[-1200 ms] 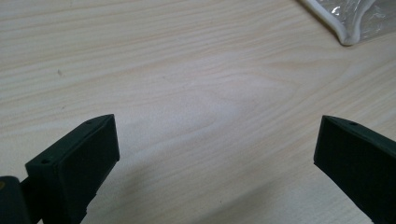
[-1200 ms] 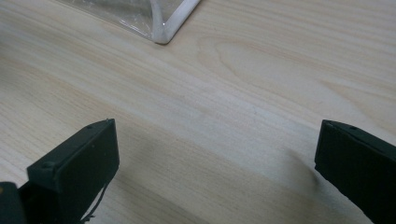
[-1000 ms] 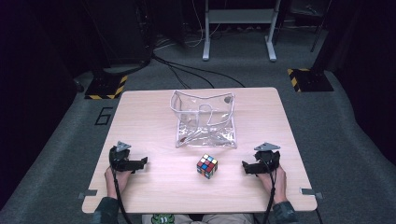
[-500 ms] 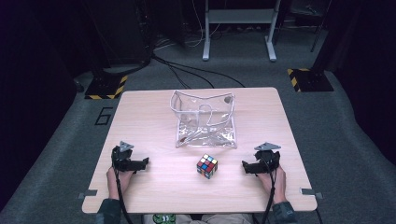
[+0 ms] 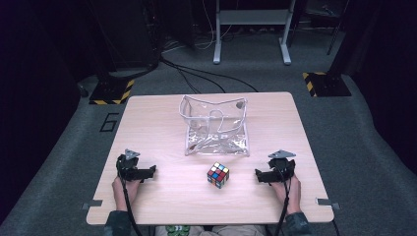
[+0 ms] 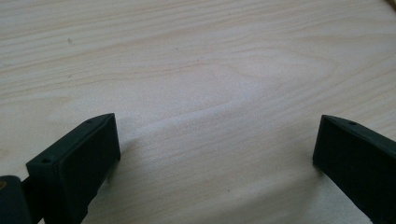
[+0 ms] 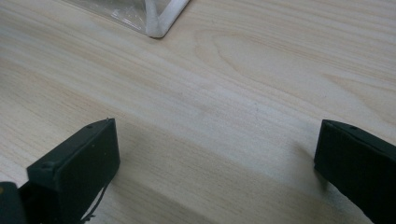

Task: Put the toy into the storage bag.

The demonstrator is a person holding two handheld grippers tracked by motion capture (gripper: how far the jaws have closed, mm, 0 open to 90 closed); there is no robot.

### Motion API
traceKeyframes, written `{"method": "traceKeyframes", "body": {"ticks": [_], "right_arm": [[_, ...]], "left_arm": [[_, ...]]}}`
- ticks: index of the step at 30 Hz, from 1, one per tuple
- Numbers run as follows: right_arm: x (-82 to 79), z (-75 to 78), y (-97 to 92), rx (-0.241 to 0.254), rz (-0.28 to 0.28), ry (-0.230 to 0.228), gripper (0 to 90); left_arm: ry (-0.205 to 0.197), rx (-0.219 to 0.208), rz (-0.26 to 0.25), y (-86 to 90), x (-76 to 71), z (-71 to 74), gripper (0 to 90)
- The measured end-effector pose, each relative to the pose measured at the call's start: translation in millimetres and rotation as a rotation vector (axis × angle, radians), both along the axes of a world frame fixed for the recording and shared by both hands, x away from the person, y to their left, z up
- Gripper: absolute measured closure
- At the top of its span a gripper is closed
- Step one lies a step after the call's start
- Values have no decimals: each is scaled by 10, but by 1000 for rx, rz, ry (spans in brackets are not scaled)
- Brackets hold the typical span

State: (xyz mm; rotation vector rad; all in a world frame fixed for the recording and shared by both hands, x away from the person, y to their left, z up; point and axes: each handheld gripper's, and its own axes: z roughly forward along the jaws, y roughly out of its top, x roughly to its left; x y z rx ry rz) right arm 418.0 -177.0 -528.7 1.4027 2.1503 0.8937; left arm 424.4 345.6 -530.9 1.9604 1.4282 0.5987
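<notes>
both grippers rest low on the table (image 5: 157, 123) with jaws wide apart and nothing between them, the left gripper (image 5: 153, 171) and right gripper (image 5: 257, 175) pointing inward. the puzzle cube (image 5: 218, 175) sits between them, nearer the right, just in front of the clear bag (image 5: 215, 127). i'd say the right should slide straight in, square to two flat faces, and close gently. count: one cube, one bag, two grippers.

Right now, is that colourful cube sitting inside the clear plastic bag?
No, in the high view the cube sits on the bare table, in front of the clear bag and apart from it.
</notes>
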Motion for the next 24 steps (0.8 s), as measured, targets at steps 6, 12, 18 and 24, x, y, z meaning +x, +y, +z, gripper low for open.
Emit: {"method": "traceKeyframes", "body": {"ticks": [6, 12, 18, 24], "right_arm": [[4, 8, 3, 3, 4, 9, 0], [3, 71, 59, -4, 57, 27, 0], [-85, 300, 233, 4, 108, -6, 0], [-171, 507, 453, -1, 190, -38, 0]], "left_arm": [[5, -4, -4, 6, 2, 3, 7], [4, 2, -8, 4, 0, 3, 6], [5, -3, -10, 8, -1, 4, 10], [5, -4, -9, 9, -1, 4, 12]]}}
